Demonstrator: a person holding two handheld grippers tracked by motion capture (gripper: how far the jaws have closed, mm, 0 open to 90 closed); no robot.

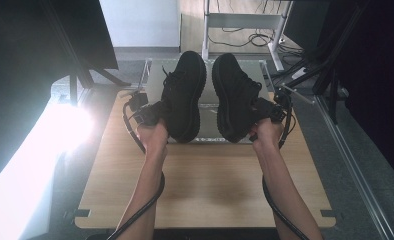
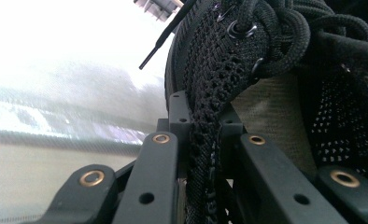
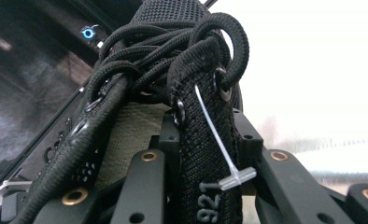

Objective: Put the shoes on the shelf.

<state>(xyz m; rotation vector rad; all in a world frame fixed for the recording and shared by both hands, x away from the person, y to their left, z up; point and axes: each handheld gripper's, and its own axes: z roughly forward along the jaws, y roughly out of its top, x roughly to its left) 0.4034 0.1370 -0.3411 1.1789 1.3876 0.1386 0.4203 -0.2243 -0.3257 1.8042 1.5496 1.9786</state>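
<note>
Two black lace-up shoes hang in the air above the table, soles facing each other. The left shoe [image 1: 184, 95] is held by my left gripper [image 1: 152, 114], which is shut on the knit collar edge [image 2: 205, 140] of that shoe. The right shoe [image 1: 233, 97] is held by my right gripper [image 1: 266, 111], shut on its collar strip [image 3: 205, 158], which bears white numerals and a clear plastic tag pin [image 3: 229, 154]. Thick black laces [image 3: 140, 51] bunch above the jaws. A loose lace end [image 2: 166, 37] sticks out leftward.
Under the shoes lies a clear tray or sheet [image 1: 210, 107] on the wooden table [image 1: 205, 185]. Strong glare [image 1: 60, 130] washes the floor at the left. Behind the table stand a white frame [image 1: 240, 22] and floor cables [image 1: 257, 40]. Dark equipment [image 1: 335, 60] crowds the right side.
</note>
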